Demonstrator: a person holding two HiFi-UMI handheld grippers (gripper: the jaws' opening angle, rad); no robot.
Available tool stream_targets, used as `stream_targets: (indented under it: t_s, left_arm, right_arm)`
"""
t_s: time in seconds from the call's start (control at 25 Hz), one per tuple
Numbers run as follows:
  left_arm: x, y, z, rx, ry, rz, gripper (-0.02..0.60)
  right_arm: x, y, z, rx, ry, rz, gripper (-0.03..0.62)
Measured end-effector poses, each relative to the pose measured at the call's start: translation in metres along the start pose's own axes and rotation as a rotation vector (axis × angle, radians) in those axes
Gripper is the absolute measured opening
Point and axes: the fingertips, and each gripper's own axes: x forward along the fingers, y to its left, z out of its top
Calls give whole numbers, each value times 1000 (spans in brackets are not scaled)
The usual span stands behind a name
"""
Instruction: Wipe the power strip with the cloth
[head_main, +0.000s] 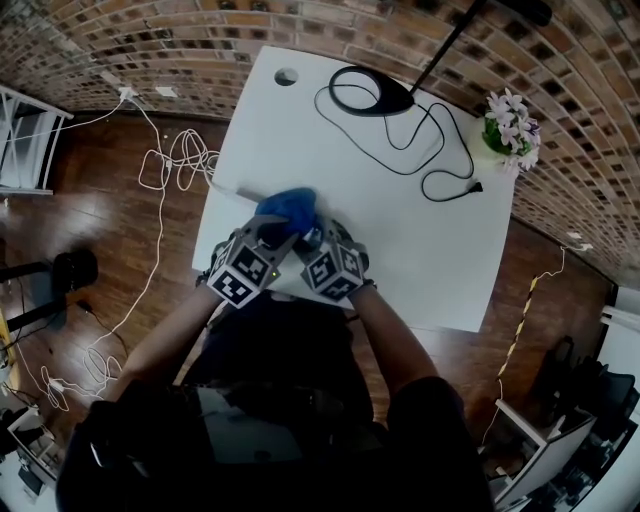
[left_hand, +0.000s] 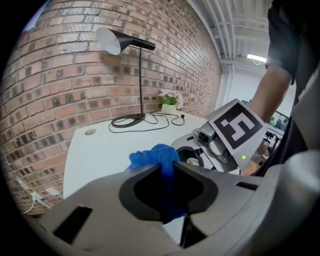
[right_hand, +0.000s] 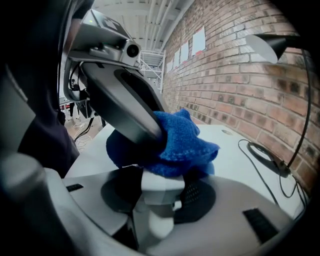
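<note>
- The left gripper (left_hand: 168, 172) has its jaws nearly together, pinching a bunched blue cloth (left_hand: 152, 156); folds of the cloth bulge above the jaw tips and a strip of it hangs down between them
- The right gripper (right_hand: 160, 189) is clamped on the narrow white body of the power strip (right_hand: 159, 202), which stands between its jaws; the cloth lies on top of the strip, touching it
- In the right gripper view, the left gripper reaches in from the upper left and presses the cloth down onto the strip
- From the head view, both grippers sit side by side at the near left part of the white table (head_main: 420, 230); the cloth shows just beyond their tips, and the strip is mostly covered there
- Well apart, at the far side: a black lamp base (head_main: 372, 92) with its looping cord, and a small potted flower (head_main: 510, 128) by the brick wall (left_hand: 60, 90)
</note>
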Motion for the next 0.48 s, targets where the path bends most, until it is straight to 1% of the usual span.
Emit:
stream_targets:
  t_s: [0.16,0.28,0.48]
  left_arm:
    - [-8,15,-6,-20,-5,42,66]
    - [-16,29,-11,-55,-7,71,66]
    - [-30,50,-20,-82,-15,118,67]
  right_arm:
    - [0,1,-2,-13,-7,5,158]
    - [-1,0,-2,-21,-12,-1,158]
    - [0,0,-1,-14,-7,-5,158]
